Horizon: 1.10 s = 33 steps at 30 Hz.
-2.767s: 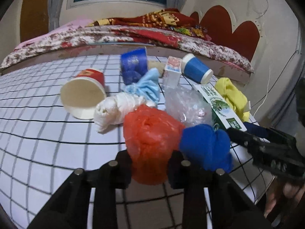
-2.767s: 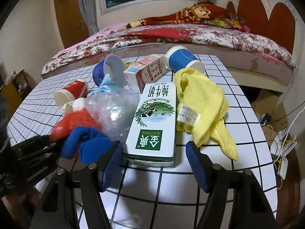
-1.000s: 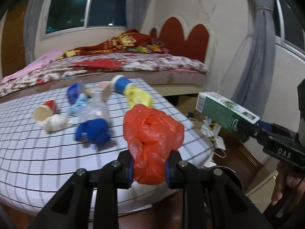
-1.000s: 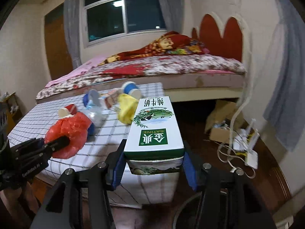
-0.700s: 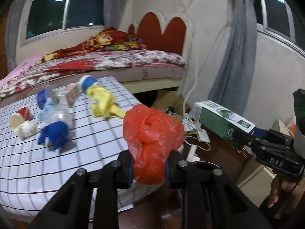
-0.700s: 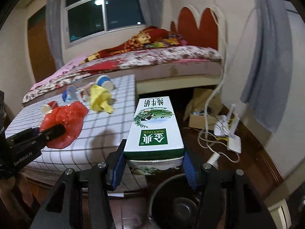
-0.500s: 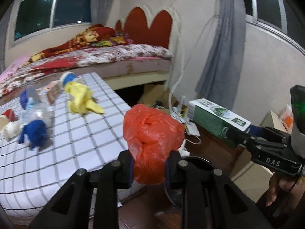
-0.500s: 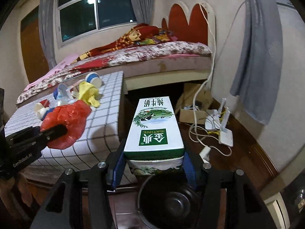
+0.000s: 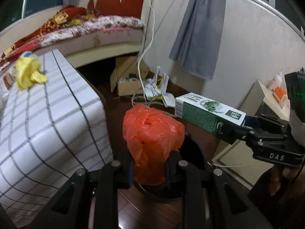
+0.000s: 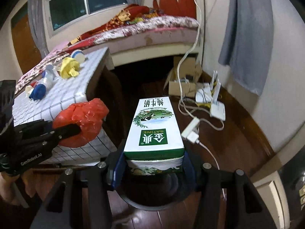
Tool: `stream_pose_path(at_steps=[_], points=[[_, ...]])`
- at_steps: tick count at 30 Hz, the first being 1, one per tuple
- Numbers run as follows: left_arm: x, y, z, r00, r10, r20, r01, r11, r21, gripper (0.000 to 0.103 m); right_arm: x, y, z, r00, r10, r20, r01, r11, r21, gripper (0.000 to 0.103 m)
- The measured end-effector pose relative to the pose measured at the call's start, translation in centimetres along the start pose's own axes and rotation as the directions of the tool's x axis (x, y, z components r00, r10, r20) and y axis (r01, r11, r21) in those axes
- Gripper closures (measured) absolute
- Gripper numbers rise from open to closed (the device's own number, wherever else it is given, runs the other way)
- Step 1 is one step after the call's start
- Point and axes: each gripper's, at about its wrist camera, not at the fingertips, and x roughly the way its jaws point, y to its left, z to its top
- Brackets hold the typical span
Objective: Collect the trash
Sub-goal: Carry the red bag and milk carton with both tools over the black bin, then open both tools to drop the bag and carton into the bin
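My left gripper (image 9: 149, 168) is shut on a crumpled red plastic bag (image 9: 151, 143) and holds it over a dark round trash bin (image 9: 192, 152) on the floor. The bag also shows in the right wrist view (image 10: 82, 122). My right gripper (image 10: 154, 169) is shut on a green and white milk carton (image 10: 154, 127), held flat above the bin's rim (image 10: 152, 204). The carton shows to the right in the left wrist view (image 9: 207, 114). More trash lies on the checked table (image 10: 63, 93): a yellow cloth (image 10: 69, 67), a blue cloth (image 10: 39, 91), cups.
The table's corner (image 9: 91, 103) stands just left of the bin. A cardboard box (image 9: 127, 78), white cables and a power strip (image 10: 192, 131) lie on the wooden floor beyond. A bed (image 10: 144, 26) is behind, a grey curtain (image 9: 200, 28) on the right wall.
Both grippers have swung right, away from the table, and lowered over the bin. The bag and the carton stay gripped. The table has slid to the left of both views.
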Motion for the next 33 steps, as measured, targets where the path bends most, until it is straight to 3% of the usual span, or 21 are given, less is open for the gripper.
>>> stream_pose_path(at_steps=[8, 12, 14, 15, 16, 17, 19, 24, 33], points=[[5.1, -0.6, -1.1, 0.990, -0.056, -0.132, 0.055, 0.998, -0.014, 0.077, 4.2, -2.5, -1.9, 0.993, 0.031, -0.117, -0.029, 0.999, 0.015, 0.047], [7.0, -1.0, -1.6, 0.981, -0.072, -0.182, 0.069, 0.997, -0.025, 0.077, 6.2, -4.1, -2.6, 0.980, 0.102, -0.171, -0.088, 0.992, 0.087, 0.047], [7.3, -1.0, -1.8, 0.978, -0.080, -0.194, 0.076, 0.997, -0.027, 0.069, 7.1, -4.7, -2.8, 0.972, 0.141, -0.188, -0.117, 0.984, 0.135, 0.046], [7.3, -1.1, -2.0, 0.980, -0.069, -0.185, 0.066, 0.998, -0.025, 0.054, 7.6, -5.0, -2.9, 0.969, 0.159, -0.191, -0.129, 0.978, 0.163, 0.039], [7.4, -0.9, -2.0, 0.981, -0.049, -0.188, 0.046, 0.999, -0.023, 0.034, 8.2, -5.5, -3.0, 0.968, 0.150, -0.203, -0.111, 0.975, 0.191, 0.020], [7.6, -0.8, -2.1, 0.982, -0.022, -0.188, 0.017, 0.999, -0.027, 0.028, 8.5, -5.9, -3.0, 0.972, 0.115, -0.204, -0.072, 0.976, 0.204, 0.012], [6.9, -0.1, -2.4, 0.984, 0.051, -0.169, -0.059, 0.997, -0.042, 0.016, 8.3, -6.4, -3.1, 0.979, 0.079, -0.188, -0.034, 0.972, 0.232, 0.010], [5.5, 1.8, -3.2, 0.975, 0.167, -0.147, -0.181, 0.979, -0.089, 0.011, 7.4, -6.4, -3.3, 0.986, -0.025, -0.166, 0.061, 0.975, 0.215, 0.001], [3.5, 2.3, -3.3, 0.971, 0.214, -0.108, -0.223, 0.971, -0.081, 0.010, 7.1, -4.8, -2.4, 0.986, -0.080, -0.147, 0.103, 0.983, 0.154, 0.001]])
